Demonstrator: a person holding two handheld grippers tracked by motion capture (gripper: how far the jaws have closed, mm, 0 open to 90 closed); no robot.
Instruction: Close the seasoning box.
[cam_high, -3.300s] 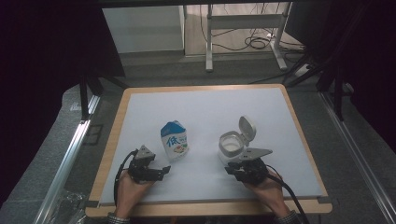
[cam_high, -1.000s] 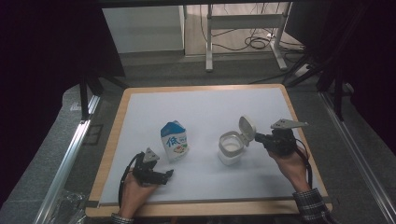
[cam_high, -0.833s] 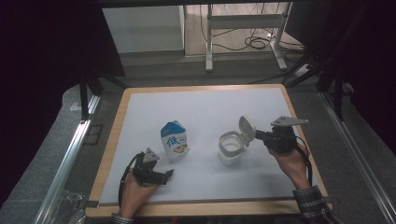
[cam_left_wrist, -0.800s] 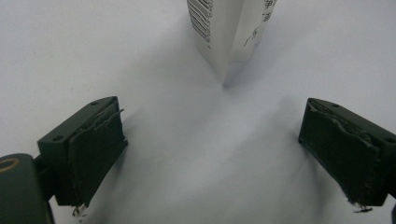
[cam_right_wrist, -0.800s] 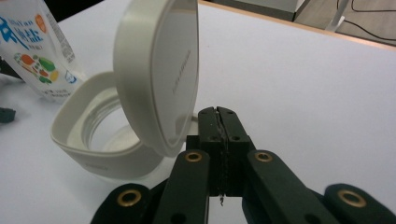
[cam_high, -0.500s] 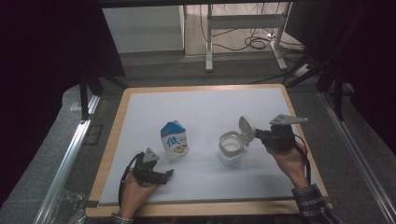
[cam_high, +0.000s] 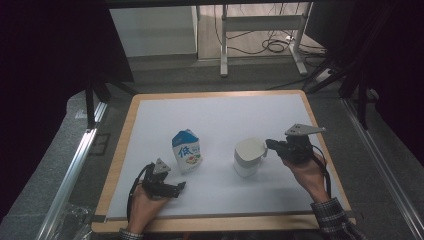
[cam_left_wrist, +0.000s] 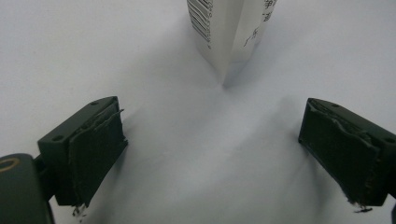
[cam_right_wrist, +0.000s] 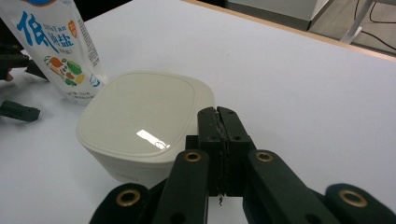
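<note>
On the white table top (cam_high: 220, 110), framed by a wooden rim, two items stand side by side, apart from each other.

Item 1: white container (cam_high: 248, 157), lid lying flat on top, right of centre. Seen close in the right gripper view (cam_right_wrist: 140, 128), glossy lid, rounded corners.

Item 2: carton (cam_high: 186, 151), blue top, blue characters and a vegetable picture on its face, upright, left of the container. Its lower corner with a barcode appears in the left gripper view (cam_left_wrist: 229, 37).

Right gripper (cam_high: 272, 145): held level by the right hand (cam_high: 305, 167), forearm in a checked sleeve (cam_high: 332, 220) coming in from the lower right edge. Jaws pressed together with nothing between them, tips just beside the container's right rim; contact cannot be told.

Left gripper (cam_high: 177, 187): held low at the table's near edge by the left hand (cam_high: 147, 200), pointing toward the carton. Jaws spread wide, nothing between them; carton stands just beyond them, apart.
</note>
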